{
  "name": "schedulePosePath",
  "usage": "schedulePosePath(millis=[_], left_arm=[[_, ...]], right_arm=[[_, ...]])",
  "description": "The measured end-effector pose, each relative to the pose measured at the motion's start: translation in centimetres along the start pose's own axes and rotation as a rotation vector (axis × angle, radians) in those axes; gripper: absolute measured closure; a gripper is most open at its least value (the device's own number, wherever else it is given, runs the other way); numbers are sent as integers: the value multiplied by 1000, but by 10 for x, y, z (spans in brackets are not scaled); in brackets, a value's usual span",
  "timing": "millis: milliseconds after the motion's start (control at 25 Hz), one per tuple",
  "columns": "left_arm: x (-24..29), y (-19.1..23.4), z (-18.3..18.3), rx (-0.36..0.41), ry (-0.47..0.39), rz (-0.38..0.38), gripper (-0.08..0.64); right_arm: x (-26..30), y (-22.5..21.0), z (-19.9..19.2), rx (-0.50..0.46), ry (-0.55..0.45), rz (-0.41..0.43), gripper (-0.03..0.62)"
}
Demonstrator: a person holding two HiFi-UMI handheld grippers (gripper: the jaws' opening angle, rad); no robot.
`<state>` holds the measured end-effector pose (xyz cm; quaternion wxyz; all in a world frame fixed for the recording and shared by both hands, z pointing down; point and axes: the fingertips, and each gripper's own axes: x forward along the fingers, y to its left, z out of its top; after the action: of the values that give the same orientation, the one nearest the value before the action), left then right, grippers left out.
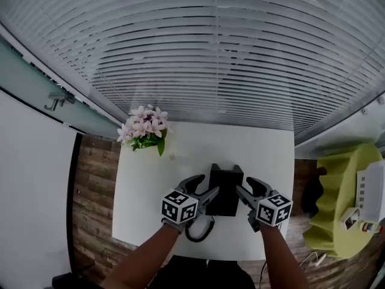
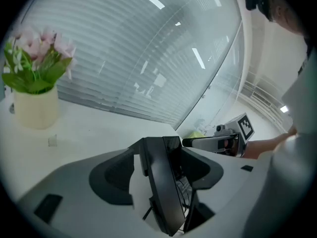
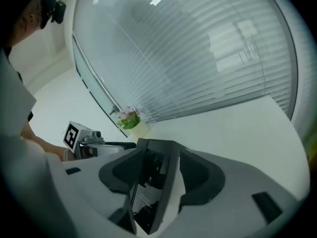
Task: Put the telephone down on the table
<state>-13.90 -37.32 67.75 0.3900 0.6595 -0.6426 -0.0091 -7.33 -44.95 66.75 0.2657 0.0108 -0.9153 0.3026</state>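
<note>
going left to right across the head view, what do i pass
flower pot → left gripper → telephone → right gripper → yellow-green object

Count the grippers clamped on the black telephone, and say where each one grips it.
2. The left gripper is shut on the left edge of the telephone; the right gripper is shut on its right edge. None seems hidden.

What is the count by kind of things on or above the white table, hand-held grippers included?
telephone: 1
hand-held gripper: 2, left and right, both clamped on the telephone
vase of pink flowers: 1
small pale item: 1
Total: 5
</note>
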Motion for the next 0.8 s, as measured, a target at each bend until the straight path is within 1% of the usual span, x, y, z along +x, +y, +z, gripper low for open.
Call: schedulePosePath(millis=[120,200,320,440,600,680,800], left_arm=[[-21,-23,11,81,-26,-8,273],[-35,-38,21,120,-59,-12,273],[-56,-63,37,138,-126,-30,273],[-80,-95,49,148,-185,-77,275],[-113,-137,67,215,-256,-99,281],[-128,-156,72,254,-275,-108,308],[-146,-179,78,305,-307,-114,377]], right_arm=[[-20,21,15,-74,-69,1,357],[-35,38,24,-120,-120,13,357],[-59,66,35,-177,-190,34,357],[-84,99,43,-237,-244,68,357],[-118,143,54,-308,-296,114,362],[-133,166,60,-334,-320,142,387],[-151,192,68,-362,-355,169,437]])
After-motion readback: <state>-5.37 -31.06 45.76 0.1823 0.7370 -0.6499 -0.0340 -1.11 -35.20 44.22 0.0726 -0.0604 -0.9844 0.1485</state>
